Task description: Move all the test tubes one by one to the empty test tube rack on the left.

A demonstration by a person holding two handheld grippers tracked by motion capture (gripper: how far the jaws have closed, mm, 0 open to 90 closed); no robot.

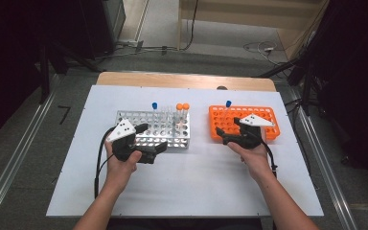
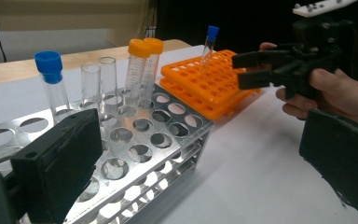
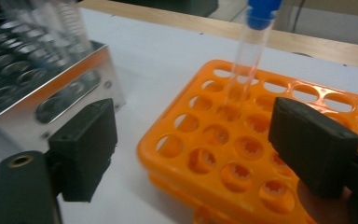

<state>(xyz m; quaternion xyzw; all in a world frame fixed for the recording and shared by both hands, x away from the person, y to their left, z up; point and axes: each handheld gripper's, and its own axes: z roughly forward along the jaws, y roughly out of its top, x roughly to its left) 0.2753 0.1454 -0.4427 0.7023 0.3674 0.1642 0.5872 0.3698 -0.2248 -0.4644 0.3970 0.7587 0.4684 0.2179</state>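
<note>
White surface carries a metal rack and an orange rack. Left tool and right tool both gape wide, empty. Risk: right jaws clipping the blue-capped tube standing upright in the orange rack, tipping it.

Two racks sit side by side on the table: metal rack left, plastic rack right.
</note>
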